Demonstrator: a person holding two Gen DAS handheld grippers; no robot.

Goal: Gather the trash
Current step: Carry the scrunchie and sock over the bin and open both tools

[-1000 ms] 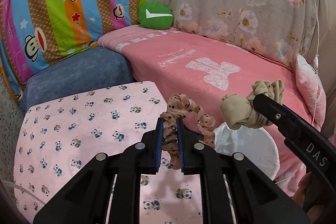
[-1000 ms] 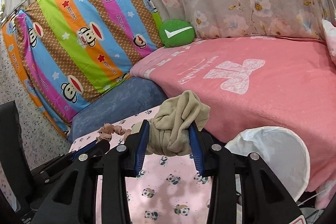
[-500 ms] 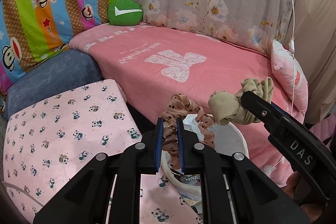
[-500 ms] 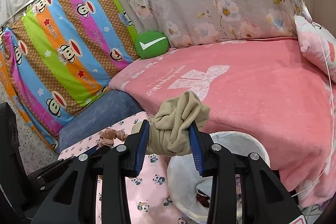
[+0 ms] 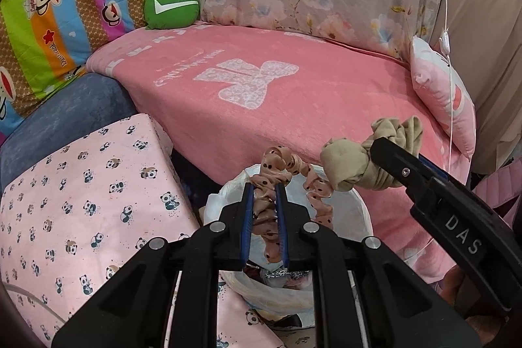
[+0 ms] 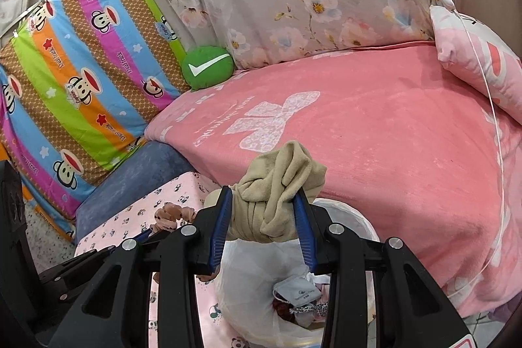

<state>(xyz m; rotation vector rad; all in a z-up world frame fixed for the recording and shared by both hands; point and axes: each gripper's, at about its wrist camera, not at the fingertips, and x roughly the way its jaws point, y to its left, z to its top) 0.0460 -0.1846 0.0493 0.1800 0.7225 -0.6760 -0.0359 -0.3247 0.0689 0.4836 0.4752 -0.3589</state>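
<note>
The left hand-held gripper [image 5: 265, 207] is clamped on one pink scrunchie [image 5: 287, 165], a ruffled fabric loop with dark dots; the loop arches up and to the right of the blue pads. The right hand-held gripper [image 6: 266, 217] is clamped on one beige cloth [image 6: 280, 188], a soft knotted bundle with a folded flap standing above the pads. Both items are held in the air directly above the single trash bin [image 6: 362, 217], which stands near the front edge of the bed [image 6: 375, 132]. The bin is lined with a white plastic bag [image 6: 248, 282]. Inside, at the bottom, lie a grey mask-like pouch [image 6: 298, 294], a leopard-print strip [image 6: 313, 309] and a dark red item that is too small to identify. To the left of the bin is the tabletop [image 5: 81, 191], covered with a pink panda-print cloth. At the far side of the bed rest one green cushion [image 6: 207, 66] with a white tick mark and, to the right, one pink pillow [image 6: 473, 54].
</note>
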